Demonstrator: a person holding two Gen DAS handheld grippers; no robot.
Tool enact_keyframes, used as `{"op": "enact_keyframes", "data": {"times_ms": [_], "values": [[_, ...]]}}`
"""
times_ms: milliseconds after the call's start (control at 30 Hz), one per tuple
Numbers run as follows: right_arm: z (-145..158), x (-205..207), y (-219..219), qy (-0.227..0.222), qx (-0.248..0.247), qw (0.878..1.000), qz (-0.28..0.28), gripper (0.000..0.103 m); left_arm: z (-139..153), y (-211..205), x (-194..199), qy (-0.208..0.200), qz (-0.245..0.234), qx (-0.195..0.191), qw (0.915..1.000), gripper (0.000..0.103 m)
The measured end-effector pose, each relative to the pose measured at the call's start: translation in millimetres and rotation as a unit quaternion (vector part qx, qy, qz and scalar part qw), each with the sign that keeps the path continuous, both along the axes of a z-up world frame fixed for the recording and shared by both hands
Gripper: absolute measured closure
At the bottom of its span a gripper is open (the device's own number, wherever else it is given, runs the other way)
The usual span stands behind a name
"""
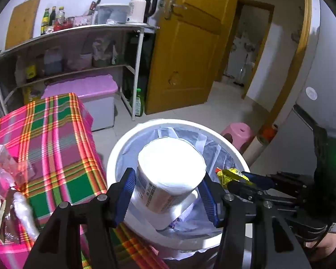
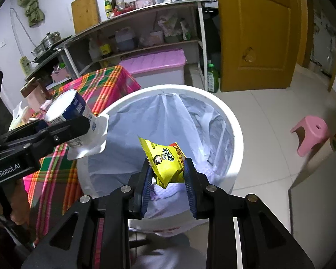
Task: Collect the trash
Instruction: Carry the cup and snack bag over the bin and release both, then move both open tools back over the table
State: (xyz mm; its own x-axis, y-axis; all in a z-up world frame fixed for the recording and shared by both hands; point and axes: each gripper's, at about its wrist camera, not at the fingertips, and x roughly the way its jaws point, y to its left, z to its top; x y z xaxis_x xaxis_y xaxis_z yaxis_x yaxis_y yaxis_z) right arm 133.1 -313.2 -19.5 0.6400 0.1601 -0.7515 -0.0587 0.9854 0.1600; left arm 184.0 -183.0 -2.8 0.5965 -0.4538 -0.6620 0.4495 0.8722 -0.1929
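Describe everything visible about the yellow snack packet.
The yellow snack packet is a small, crinkled pouch of glossy plastic film with a red corner, dark printed characters and a cartoon face. It looks flat and sealed at its serrated edges. The right hand-held gripper pinches its lower half between blue pads, tilted, directly over the open mouth of the white bin. Nothing else touches it.

**Two pieces of trash held over the bin**

The right gripper (image 2: 168, 174) clamps a yellow snack packet (image 2: 165, 163) above the white lined trash bin (image 2: 233, 130). Left of the bin's rim, the left gripper (image 2: 62, 130) holds a white cup (image 2: 76, 116), tilted. Beside the bin stands the plaid-covered worktop (image 2: 105, 80); right of it, a pink stool (image 2: 309, 132).
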Motion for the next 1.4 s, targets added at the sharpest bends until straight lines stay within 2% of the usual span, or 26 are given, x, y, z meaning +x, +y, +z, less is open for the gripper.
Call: {"op": "enact_keyframes", "data": {"times_ms": [200,267,300,667,867,1033,1400], "values": [[-2.9,1.7,-4.8,0.003,-0.001,1.0,-0.007,0.071,-8.1,-6.3,9.1,0.017,-0.006,0.002,0.9998,0.046],[-2.9,1.7,-5.6,0.002,0.0,1.0,-0.007,0.059,-9.3,-6.4,11.1,0.019,-0.008,0.0,0.9998,0.046],[-2.8,2.0,-5.8,0.002,0.001,1.0,-0.006,0.057,-9.1,-6.9,12.3,0.019,-0.008,0.0,0.9998,0.046],[6.9,-7.2,-6.3,-0.013,0.006,1.0,-0.009,0.057,-2.6,0.1,2.4,0.011,-0.005,-0.014,0.9998,0.046],[16.2,-18.0,2.3,-0.03,0.014,0.999,0.001,0.057,6.8,16.9,-13.4,0.001,0.014,-0.023,0.9996,0.046],[23.6,-27.3,19.4,-0.042,0.02,0.999,0.021,0.057,13.4,39.2,-29.4,-0.006,0.036,-0.027,0.999,0.046],[30.6,-40.7,65.1,-0.045,0.025,0.996,0.075,0.057,24.8,93.9,-68.0,-0.027,0.111,-0.002,0.9935,0.046]]}}
